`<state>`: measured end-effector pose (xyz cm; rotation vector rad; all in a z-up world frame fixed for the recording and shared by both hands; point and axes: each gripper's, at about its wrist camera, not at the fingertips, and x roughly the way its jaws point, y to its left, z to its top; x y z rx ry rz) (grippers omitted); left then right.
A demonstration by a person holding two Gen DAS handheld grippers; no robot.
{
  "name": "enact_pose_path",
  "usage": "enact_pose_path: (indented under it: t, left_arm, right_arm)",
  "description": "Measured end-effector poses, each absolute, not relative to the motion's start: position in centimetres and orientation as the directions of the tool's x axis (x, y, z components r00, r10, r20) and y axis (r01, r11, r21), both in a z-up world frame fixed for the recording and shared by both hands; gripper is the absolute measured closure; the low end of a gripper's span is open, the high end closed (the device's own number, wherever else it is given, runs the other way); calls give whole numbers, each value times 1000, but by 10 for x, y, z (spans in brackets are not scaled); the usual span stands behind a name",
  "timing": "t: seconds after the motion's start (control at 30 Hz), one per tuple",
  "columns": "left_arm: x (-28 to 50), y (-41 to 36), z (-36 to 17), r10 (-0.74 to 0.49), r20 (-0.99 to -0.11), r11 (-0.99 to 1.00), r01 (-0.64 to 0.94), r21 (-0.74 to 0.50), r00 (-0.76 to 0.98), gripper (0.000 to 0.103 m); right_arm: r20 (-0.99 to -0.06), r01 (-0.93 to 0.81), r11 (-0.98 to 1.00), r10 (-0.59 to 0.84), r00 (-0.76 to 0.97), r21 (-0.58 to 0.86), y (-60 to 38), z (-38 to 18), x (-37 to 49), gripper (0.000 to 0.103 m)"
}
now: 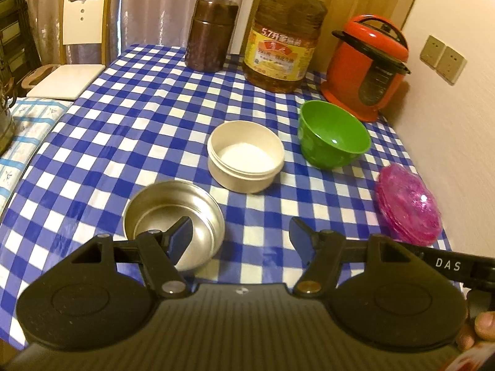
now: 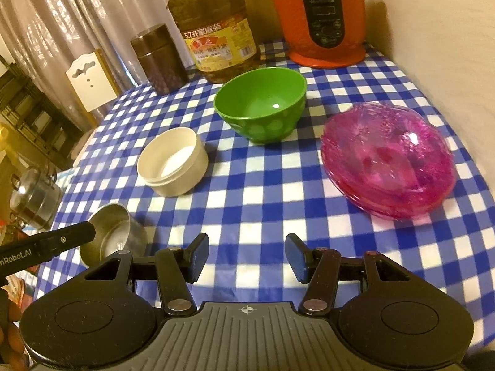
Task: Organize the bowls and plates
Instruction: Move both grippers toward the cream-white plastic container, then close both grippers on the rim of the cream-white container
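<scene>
1. While both tools hang over the checked surface (image 2: 247,204), the left tool (image 1: 239,236) has its jaws apart, empty, one finger above the steel bowl (image 1: 173,213).
2. Right tool (image 2: 247,256): jaws apart, empty.
3. Beside the steel bowl sits the cream bowl (image 1: 246,156); beyond it the green bowl (image 2: 261,108), then the pink plates (image 2: 388,160).

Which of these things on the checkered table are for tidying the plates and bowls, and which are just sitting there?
For the job:
- steel bowl
- cream bowl
- green bowl
- pink plates, stacked

Just sitting there:
- oil bottle
- brown canister
- red cooker
- chair
</scene>
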<state>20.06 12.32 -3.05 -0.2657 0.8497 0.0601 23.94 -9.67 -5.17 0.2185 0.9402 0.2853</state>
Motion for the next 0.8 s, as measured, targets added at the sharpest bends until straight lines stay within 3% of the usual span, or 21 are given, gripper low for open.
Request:
enact_pose_path:
  t: [0.8]
  left_arm:
    - [338, 176, -77, -99, -793, 970, -119, -211, 601, 50]
  right_arm:
    - [-732, -163, 901, 423, 534, 402, -32, -82, 357, 49]
